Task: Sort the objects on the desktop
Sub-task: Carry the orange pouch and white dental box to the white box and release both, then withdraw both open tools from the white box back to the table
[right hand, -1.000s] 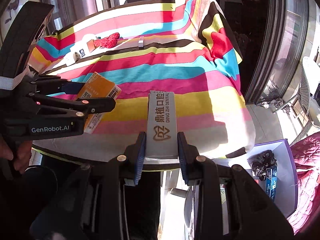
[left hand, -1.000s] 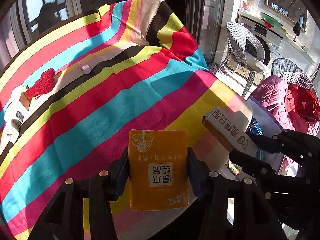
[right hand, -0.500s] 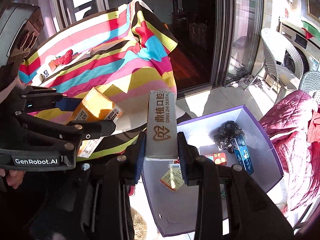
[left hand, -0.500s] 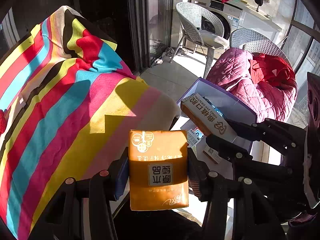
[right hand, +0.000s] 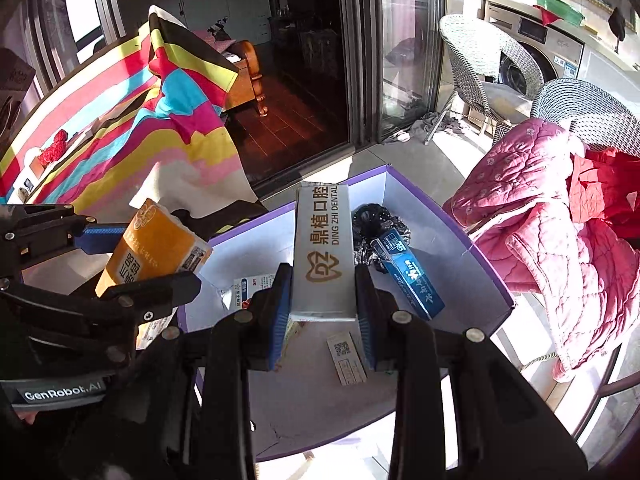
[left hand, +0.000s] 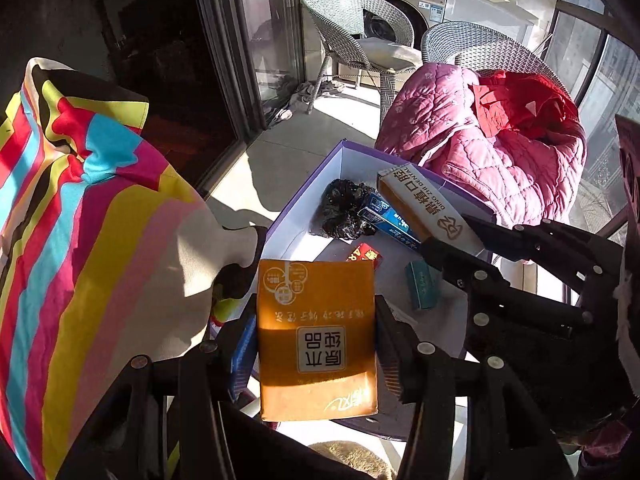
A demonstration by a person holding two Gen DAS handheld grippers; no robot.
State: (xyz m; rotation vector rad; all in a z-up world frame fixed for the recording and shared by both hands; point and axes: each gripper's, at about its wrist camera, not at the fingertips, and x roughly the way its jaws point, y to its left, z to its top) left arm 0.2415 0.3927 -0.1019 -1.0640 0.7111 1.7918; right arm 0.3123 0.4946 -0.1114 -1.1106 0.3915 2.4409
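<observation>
Two claws, each gripping one item: the left claw point(left hand: 316, 344) one orange tissue pack point(left hand: 316, 340), the right claw point(right hand: 322, 300) one silver dental box point(right hand: 323, 248). One purple-edged box point(right hand: 486, 264) holds one blue toothpaste carton point(right hand: 408, 274), one black crinkled bundle point(left hand: 346, 216), one small red pack point(left hand: 362, 255) and one teal box point(left hand: 420, 284). Two wicker chairs point(left hand: 352, 28), one washing machine point(left hand: 404, 4), one striped cloth point(left hand: 80, 220).

The left gripper point(left hand: 316, 344) is angled steeply downward, its jaws partly closed and its blue pads pressed against both sides of a held pack. The right gripper point(right hand: 323, 300) is tilted downward just beside it, its jaws set narrower and clamped on a held carton, the two grippers side by side.
</observation>
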